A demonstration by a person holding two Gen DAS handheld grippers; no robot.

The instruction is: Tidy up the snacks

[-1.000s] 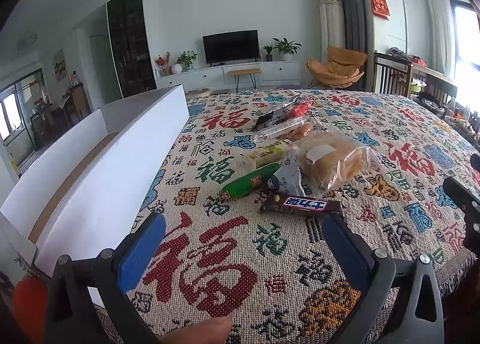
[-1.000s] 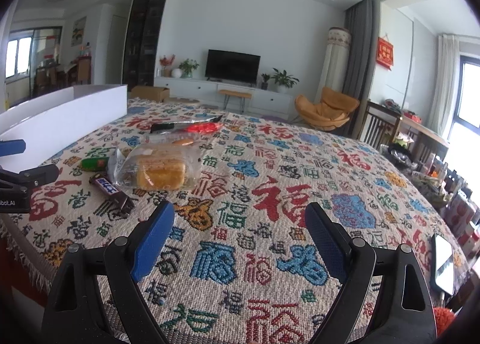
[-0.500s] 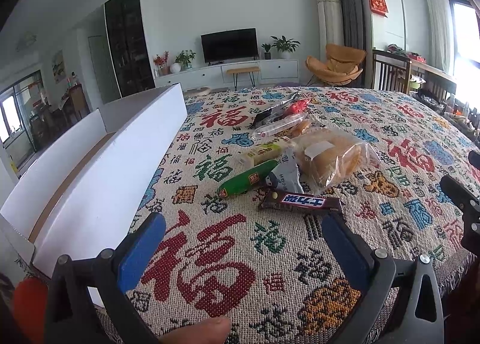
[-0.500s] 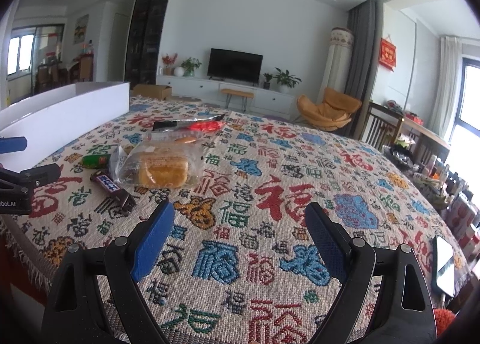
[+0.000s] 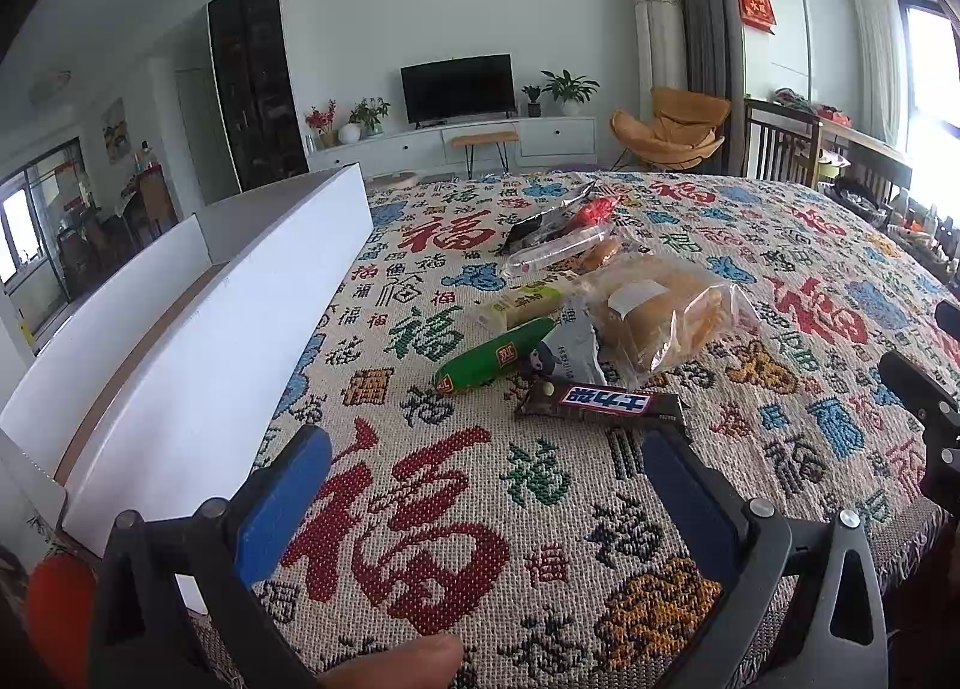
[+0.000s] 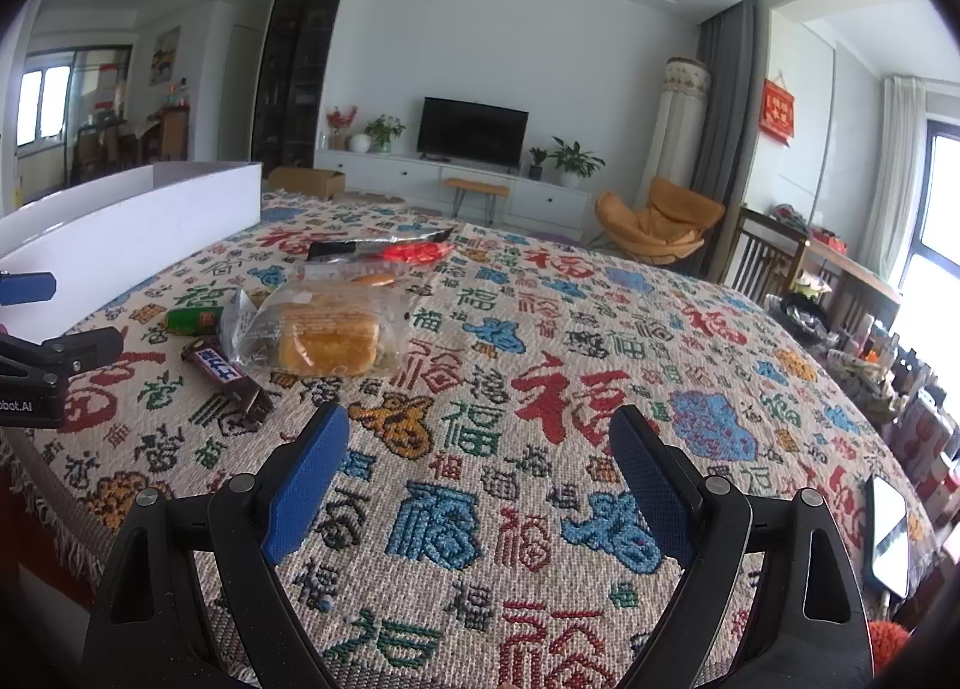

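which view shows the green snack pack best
The left wrist view. There the green snack pack lies whole on the tablecloth, label up, beside the chocolate bar. In the right wrist view it is small, near the left edge, partly hidden behind the bagged bread.

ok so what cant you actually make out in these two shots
- Inside of the white box: both views, hidden by its own walls.
- Grey packet: left wrist view, partly under the bagged bread.
- Red-and-black wrapper: too far away to read in either view.
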